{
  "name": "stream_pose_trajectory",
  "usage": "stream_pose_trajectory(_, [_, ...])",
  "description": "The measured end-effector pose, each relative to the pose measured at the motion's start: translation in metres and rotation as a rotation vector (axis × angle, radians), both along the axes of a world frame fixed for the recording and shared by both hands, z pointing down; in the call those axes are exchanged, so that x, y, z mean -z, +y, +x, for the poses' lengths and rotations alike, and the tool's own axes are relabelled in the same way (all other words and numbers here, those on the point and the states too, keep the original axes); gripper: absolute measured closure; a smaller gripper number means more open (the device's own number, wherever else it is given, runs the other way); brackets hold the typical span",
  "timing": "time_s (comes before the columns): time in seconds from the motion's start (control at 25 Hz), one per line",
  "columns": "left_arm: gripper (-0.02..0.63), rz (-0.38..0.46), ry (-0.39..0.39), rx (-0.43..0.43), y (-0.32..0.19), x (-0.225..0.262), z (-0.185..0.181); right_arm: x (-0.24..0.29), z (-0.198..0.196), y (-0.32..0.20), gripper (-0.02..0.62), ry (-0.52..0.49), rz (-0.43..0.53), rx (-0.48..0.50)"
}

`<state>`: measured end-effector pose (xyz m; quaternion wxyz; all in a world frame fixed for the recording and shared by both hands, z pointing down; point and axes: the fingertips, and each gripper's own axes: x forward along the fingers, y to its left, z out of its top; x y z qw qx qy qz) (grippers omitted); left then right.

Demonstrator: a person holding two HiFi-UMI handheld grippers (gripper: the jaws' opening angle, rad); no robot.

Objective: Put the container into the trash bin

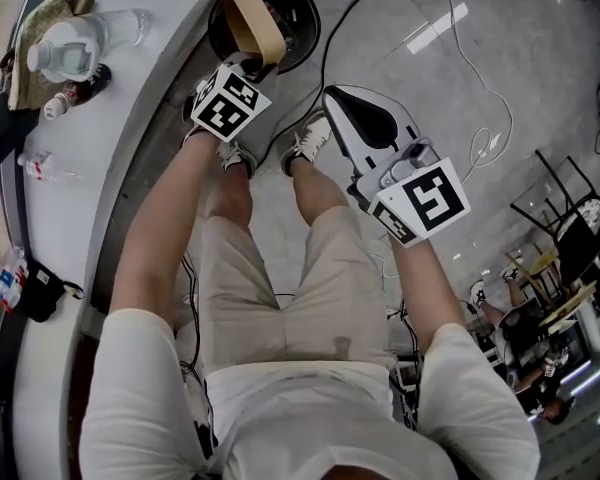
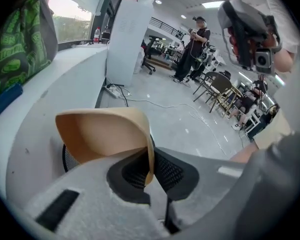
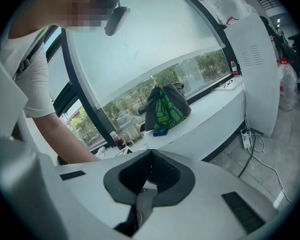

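Tan container (image 1: pixel 252 23), black bin (image 1: pixel 302 8), green patterned bag (image 3: pixel 166 109).

The right gripper (image 3: pixel 151 153) has its dark pads pressed together with nothing between them. Beyond it curves a white desk (image 3: pixel 210 121) under a large window (image 3: pixel 140 44). On the desk sits a green-patterned bag (image 3: pixel 165 109), with a small blue item (image 3: pixel 160 132) just beside it; farther left is a clear jar (image 3: pixel 126 124). A person's bare arm (image 3: pixel 55 134) reaches in from the left. At the right stands a tall white unit (image 3: pixel 257 74), and a power strip (image 3: pixel 247 140) lies on the floor below it.
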<state>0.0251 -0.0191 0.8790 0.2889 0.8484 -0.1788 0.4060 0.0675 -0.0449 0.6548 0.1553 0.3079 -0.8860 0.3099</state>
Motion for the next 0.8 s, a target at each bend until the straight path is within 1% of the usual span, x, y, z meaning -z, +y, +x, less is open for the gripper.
stream_pose_trajectory(0.16, [0.586,-0.014,-0.071,-0.076,-0.003,-0.025,0.001,-0.014,0.01,-0.005,0.594,0.003,-0.016,-0.022])
stream_pose_trajectory(0.36, [0.586,-0.04,-0.119,-0.128,-0.012,-0.051,0.004,-0.026,0.018,-0.015,0.594,0.01,-0.011,-0.021])
stream_pose_trajectory(0.6, [0.586,-0.115,-0.201,-0.195,-0.011,-0.08,0.001,-0.042,0.023,-0.018,0.594,-0.003,-0.029,-0.045])
stream_pose_trajectory(0.8, [0.586,-0.183,-0.243,-0.239,-0.007,-0.101,-0.001,-0.057,0.023,-0.011,0.594,-0.006,-0.054,-0.05])
